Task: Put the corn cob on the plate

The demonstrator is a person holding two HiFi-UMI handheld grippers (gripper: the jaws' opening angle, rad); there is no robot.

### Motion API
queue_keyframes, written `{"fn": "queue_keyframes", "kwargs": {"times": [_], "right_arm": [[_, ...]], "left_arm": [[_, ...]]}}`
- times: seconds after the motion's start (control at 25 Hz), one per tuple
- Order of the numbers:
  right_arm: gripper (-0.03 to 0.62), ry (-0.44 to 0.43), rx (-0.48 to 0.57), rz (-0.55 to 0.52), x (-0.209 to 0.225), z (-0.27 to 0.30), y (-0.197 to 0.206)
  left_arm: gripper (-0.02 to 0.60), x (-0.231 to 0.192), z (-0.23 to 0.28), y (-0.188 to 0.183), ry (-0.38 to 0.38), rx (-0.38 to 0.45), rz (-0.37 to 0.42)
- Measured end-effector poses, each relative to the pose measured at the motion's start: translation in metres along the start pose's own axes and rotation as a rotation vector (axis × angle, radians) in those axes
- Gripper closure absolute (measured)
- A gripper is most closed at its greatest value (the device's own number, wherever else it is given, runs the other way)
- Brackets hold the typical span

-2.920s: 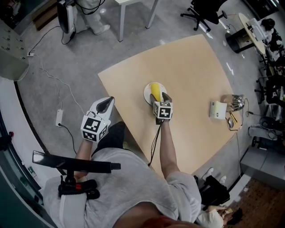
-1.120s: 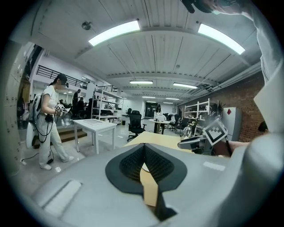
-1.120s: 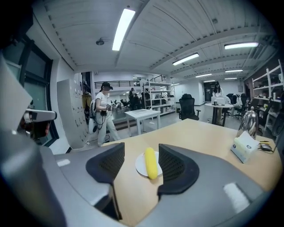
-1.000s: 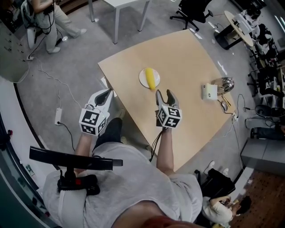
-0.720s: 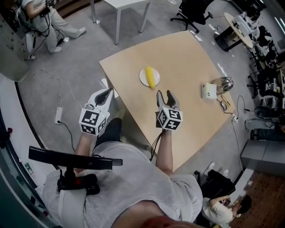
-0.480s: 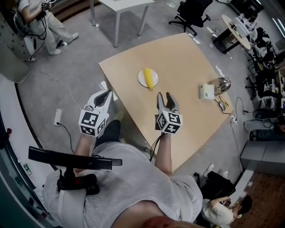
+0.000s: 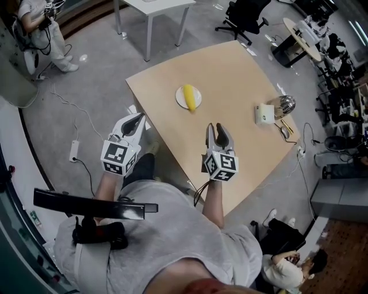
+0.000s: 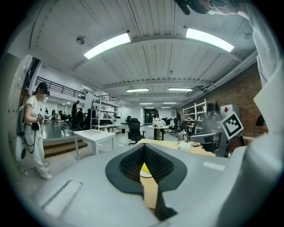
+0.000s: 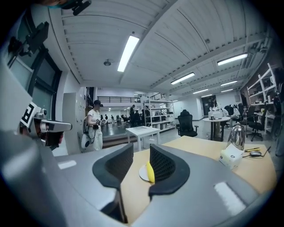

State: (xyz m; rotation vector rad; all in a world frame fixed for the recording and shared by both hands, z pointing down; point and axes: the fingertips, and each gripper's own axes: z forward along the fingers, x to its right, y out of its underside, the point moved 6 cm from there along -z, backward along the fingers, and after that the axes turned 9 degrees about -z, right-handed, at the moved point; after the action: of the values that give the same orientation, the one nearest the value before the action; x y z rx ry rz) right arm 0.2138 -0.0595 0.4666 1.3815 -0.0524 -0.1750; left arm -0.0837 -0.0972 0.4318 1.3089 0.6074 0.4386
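Observation:
A yellow corn cob (image 7: 189, 96) lies on the small white plate (image 7: 180, 99) near the far left part of the tan table (image 7: 241, 69). My right gripper (image 7: 217, 130) hovers over the table well short of the plate; its jaws are closing with a gap and nothing between them. In the right gripper view the corn cob (image 9: 150, 172) and the plate (image 9: 143, 174) show past the right gripper (image 9: 141, 157). My left gripper (image 7: 134, 122) hangs off the table's left edge, shut and empty. Through the left gripper (image 8: 145, 150) a sliver of the corn cob (image 8: 144, 169) shows.
A white box (image 7: 264, 113) and a metal kettle (image 7: 283, 104) stand at the table's right edge. A white side table (image 7: 155, 6), office chairs (image 7: 247, 14) and a person (image 7: 40, 23) are beyond it. A power strip (image 7: 75, 150) lies on the floor.
My right gripper has let go of the corn cob on the plate, drawn back toward the person, and its jaws have narrowed. The left gripper has barely shifted.

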Motion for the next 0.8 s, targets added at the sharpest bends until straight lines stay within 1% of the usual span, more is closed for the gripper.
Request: {"fn": "queue_keyframes", "kwargs": {"times": [0.32,0.64,0.8], "right_arm": [[0.485,0.009,0.015,0.007,-0.002,-0.026,0.001],[0.507,-0.008,0.042,0.008,-0.021,-0.044,0.004],[0.526,0.015,0.054,-0.006,-0.02,-0.054,0.005]], "left_arm": [[0.561,0.007,-0.008,-0.002,0.006,-0.003,0.019],[0.561,0.011,-0.014,-0.004,0.017,-0.001,0.037],[0.561,0.018,-0.017,-0.003,0.025,0.003,0.04]]}}
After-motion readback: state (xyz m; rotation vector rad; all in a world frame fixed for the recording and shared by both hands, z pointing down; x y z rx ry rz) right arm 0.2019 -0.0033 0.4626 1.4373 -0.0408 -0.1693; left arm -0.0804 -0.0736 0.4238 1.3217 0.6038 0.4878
